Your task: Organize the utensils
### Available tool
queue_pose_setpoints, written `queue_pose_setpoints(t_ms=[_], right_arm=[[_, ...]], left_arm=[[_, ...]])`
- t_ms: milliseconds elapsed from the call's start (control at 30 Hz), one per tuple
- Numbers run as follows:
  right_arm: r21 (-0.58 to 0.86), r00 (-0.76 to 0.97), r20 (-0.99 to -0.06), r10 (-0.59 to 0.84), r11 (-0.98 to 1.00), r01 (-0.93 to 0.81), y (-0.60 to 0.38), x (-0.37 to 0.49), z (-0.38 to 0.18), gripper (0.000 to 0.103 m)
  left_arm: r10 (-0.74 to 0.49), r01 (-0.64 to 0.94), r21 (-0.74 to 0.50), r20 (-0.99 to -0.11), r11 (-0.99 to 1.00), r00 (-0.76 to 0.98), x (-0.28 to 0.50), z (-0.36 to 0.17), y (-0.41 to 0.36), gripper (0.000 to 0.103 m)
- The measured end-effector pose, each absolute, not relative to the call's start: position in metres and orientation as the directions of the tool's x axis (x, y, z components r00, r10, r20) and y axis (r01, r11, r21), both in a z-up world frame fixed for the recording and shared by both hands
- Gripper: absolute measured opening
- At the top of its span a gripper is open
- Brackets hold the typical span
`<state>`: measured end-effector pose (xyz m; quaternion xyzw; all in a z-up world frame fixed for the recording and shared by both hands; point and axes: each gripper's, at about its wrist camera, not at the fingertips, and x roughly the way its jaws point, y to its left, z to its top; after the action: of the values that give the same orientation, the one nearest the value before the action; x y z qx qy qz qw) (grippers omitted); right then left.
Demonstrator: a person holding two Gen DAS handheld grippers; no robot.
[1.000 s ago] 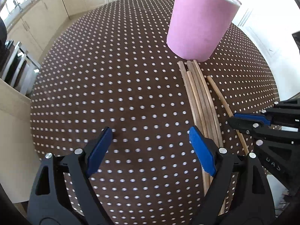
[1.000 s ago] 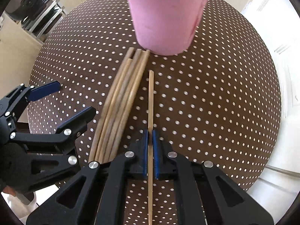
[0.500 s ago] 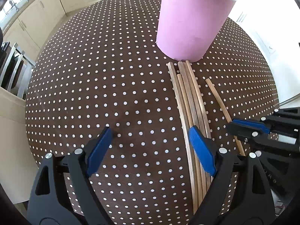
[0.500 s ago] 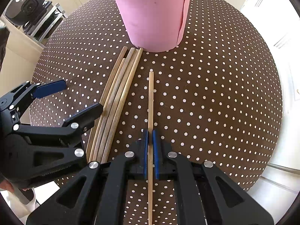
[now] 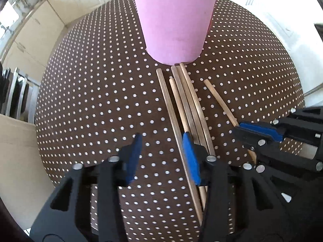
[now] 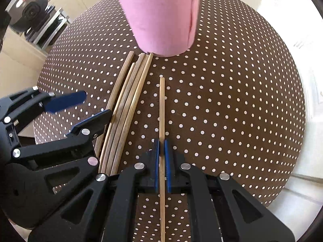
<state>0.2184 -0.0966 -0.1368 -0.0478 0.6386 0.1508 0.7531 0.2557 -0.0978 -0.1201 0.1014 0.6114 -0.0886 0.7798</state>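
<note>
A: Where do the utensils lie?

B: Four thin wooden chopsticks (image 5: 186, 109) lie side by side on the brown tablecloth with white polka dots (image 5: 97, 92), their far ends touching or almost touching the foot of the pink cylindrical paper cup (image 5: 173, 18). A fifth single wooden chopstick (image 6: 162, 111) lies apart from them, on their right.

A: And the right gripper (image 6: 162, 151)?

B: Its blue-padded jaws are clamped on that single chopstick, which runs straight between the pads and points toward the cup, its far end short of the cup's base.

A: What about the left gripper (image 5: 161, 153)?

B: Its jaws are closing, one blurred by the motion. The right pad (image 5: 190, 157) sits over the leftmost stick of the bundle, the left pad (image 5: 134, 157) over bare cloth. A gap remains between them; the pads press on nothing.

A: How do the two tools stand to each other?

B: Close beside one another, the bundle between them.
</note>
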Motion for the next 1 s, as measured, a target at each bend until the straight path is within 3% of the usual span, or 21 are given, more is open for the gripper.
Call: queue_pose_setpoints(t_ms=[200,267,333,500,733,1000], right_arm=[[0.125,0.155,-0.972,0.175,0.949,-0.289,-0.103,0.217,-0.134,0.004],[0.130,0.155,-0.972,0.179,0.950,-0.284,-0.105,0.216,-0.134,0.004],[0.138,0.154,-0.970,0.186,0.951,-0.278,-0.108,0.214,-0.133,0.004],[0.160,0.158,-0.966,0.204,0.954,-0.254,-0.116,0.211,-0.132,0.004],[0.172,0.163,-0.963,0.213,0.957,-0.234,-0.128,0.209,-0.129,0.004],[0.152,0.184,-0.963,0.195,0.962,-0.228,-0.128,0.215,-0.126,0.004]], left_arm=[[-0.011,0.232,0.039,-0.978,0.972,0.207,0.276,-0.130,-0.104,0.041],[-0.023,0.253,0.032,-0.977,0.967,0.213,0.277,-0.133,-0.097,0.034],[-0.028,0.277,0.036,-0.975,0.960,0.221,0.267,-0.128,-0.081,0.019],[-0.015,0.307,0.058,-0.973,0.950,0.231,0.252,-0.130,-0.078,0.006],[-0.105,0.345,-0.020,-0.968,0.938,0.229,0.211,-0.121,-0.059,0.006],[-0.169,0.284,-0.103,-0.961,0.953,0.218,0.211,-0.117,-0.036,0.007]])
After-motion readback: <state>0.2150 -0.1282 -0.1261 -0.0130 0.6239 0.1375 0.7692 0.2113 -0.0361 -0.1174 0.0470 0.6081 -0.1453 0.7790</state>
